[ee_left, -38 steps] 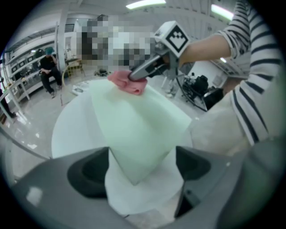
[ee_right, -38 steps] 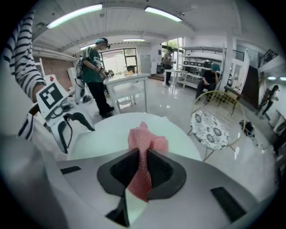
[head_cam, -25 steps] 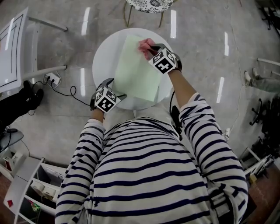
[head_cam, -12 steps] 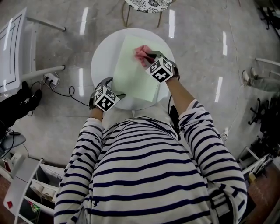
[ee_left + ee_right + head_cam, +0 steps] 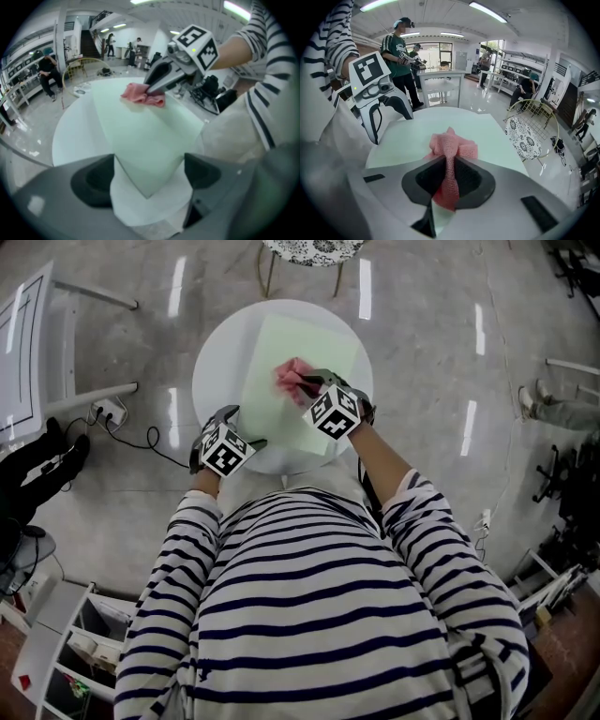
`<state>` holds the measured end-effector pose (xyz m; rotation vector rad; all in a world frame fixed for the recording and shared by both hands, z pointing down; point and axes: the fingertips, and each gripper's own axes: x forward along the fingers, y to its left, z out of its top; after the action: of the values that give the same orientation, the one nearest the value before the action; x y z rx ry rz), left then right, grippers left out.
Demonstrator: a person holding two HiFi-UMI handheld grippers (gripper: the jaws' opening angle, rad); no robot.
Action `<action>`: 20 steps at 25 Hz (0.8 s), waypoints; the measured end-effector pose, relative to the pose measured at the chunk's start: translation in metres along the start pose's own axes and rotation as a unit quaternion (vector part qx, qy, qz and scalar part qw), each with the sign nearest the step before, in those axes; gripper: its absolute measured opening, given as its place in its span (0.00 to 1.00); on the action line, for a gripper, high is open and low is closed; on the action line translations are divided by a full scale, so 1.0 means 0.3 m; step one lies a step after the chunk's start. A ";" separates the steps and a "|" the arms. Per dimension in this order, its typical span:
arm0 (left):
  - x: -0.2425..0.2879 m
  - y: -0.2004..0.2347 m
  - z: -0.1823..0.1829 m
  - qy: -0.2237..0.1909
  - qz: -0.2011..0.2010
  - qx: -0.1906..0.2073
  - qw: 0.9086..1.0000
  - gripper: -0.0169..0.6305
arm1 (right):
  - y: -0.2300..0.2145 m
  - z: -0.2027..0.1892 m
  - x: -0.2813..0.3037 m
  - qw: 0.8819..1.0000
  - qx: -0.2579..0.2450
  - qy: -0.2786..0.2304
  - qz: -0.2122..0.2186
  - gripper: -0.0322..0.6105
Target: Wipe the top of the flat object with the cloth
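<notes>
Cloth (image 5: pixel 289 376) half-hidden in clamped right tongs (image 5: pixel 305 382) on green sheet (image 5: pixel 300 338) — left tongs (image 5: pixel 149 173) apart astride its corner.

Pink cloth (image 5: pixel 291 377) is a nubby knit fabric, the pale green sheet (image 5: pixel 295 343) looks smooth and matt, white desk (image 5: pixel 220 352) is smooth too, and the stone-look floor (image 5: pixel 441 352) is really glossy.

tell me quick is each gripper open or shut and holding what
Left gripper: open, a corner of the green sheet lies between its jaws.
Right gripper: shut on the pink cloth.
</notes>
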<state>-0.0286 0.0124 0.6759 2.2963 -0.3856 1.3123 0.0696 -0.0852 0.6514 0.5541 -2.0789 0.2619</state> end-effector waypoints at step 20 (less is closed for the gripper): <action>0.005 -0.008 0.002 0.009 0.002 0.001 1.000 0.73 | 0.304 -0.038 -0.042 0.998 -0.021 -0.006 0.063 0.13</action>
<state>-0.0261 0.0142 0.6762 2.2861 -0.3835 1.3347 0.0398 0.0027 0.6497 0.4007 -2.1285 0.2872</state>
